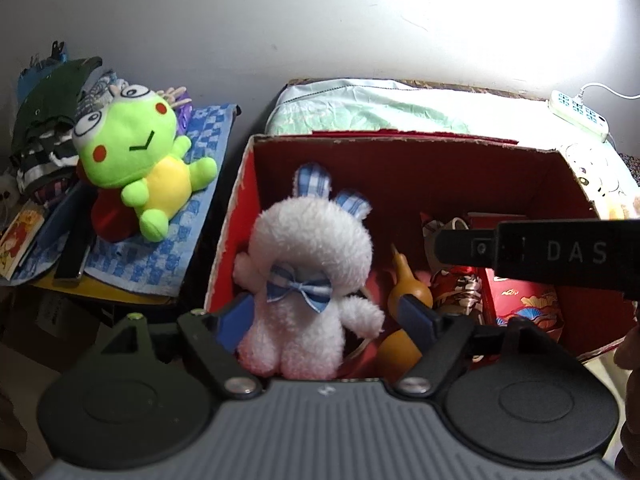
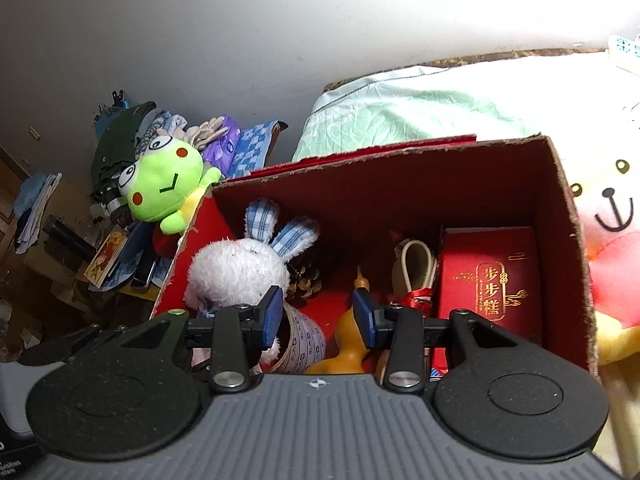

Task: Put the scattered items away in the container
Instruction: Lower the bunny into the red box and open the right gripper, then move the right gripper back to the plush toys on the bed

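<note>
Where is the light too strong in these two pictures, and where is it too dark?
Left wrist view: the wall above the power strip is washed out to white. Right wrist view: the bedding brightens rightward, while the room's left edge and the red box interior stay dim.

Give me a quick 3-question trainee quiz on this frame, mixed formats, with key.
1. True or false: the white bunny lies outside the red box.
2. Multiple choice: where is the green frog?
A. inside the box
B. on the blue checked cloth left of the box
C. between the right gripper's fingers
3. Fill in: the left gripper is ____, its blue pads either side of the bunny, not touching it.

Key
1. False; the bunny is in the box beside the yellow gourd.
2. B
3. open; the right gripper is open too, holding nothing.
</note>
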{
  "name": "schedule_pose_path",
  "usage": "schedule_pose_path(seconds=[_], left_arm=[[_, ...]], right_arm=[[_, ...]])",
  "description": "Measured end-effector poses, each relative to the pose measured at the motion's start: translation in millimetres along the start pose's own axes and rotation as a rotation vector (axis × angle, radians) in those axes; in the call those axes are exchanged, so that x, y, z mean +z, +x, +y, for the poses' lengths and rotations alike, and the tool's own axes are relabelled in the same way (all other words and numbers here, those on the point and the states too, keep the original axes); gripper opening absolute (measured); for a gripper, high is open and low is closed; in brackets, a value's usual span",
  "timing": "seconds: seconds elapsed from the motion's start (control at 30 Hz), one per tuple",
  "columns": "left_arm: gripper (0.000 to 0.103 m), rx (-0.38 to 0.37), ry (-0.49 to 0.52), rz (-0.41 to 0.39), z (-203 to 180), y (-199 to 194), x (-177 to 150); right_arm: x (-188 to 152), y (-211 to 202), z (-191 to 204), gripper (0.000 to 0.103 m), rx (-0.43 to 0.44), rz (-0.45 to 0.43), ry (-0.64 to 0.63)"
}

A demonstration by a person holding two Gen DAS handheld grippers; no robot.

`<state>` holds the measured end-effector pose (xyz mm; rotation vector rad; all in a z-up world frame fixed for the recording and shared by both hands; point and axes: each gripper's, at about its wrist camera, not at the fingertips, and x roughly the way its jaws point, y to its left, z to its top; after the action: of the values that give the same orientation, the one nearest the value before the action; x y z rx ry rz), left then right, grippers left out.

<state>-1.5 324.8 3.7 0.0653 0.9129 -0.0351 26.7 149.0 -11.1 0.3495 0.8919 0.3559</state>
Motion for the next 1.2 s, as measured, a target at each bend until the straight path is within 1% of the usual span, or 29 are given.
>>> schedule_pose_path(seconds=[0.17,0.33,0.43,0.53,0.63,0.73,0.87,1.0,1.1,1.2], left_arm=[[0.085,0.003,0.025,-0.030,-14.3,-11.7,3.5],[0.086,0.011,0.031,-0.036,-31.9,-18.3,3.6],[0.086,0.017,0.030,-0.036,-46.4,-22.3,3.4],[0.089,0.019,0.031,-0.048,-63.7,-29.4,2.6],[0.092,0.021,0.057,-0.081,-86.2,-39.7,1.5],[0.092,0.014,0.086,-0.128,-112.2,-51.8,1.0],[0.092,-0.034,0.126,-0.162,-149.6,-62.8,-0.3],[0.092,-0.098,0.166,-0.182,-188.9,-70.0,-2.4],[0.091,-0.145,0.184,-0.165,-218.2,-67.7,-4.8],[0.086,-0.190,0.197,-0.136,-244.9,-61.8,-8.4]], right_arm=[[0.2,-22.4,-8.5,0.042,0.002,-0.050,0.016],[-1.3,-37.6,-22.5,0.042,0.018,-0.062,0.042],[-3.4,-46.8,-30.4,0.042,0.030,-0.059,0.037],[-4.8,-58.2,-40.1,0.043,0.046,-0.061,0.027],[-7.0,-74.4,-53.9,0.044,0.063,-0.076,0.026],[-9.6,-94.0,-72.7,0.047,0.067,-0.107,0.033],[-14.1,-120.9,-106.6,0.047,0.051,-0.147,0.064],[-19.6,-142.6,-144.2,0.047,0.006,-0.166,0.108],[-23.2,-153.7,-171.5,0.047,-0.029,-0.168,0.141],[-27.2,-162.4,-195.7,0.047,-0.064,-0.163,0.156]])
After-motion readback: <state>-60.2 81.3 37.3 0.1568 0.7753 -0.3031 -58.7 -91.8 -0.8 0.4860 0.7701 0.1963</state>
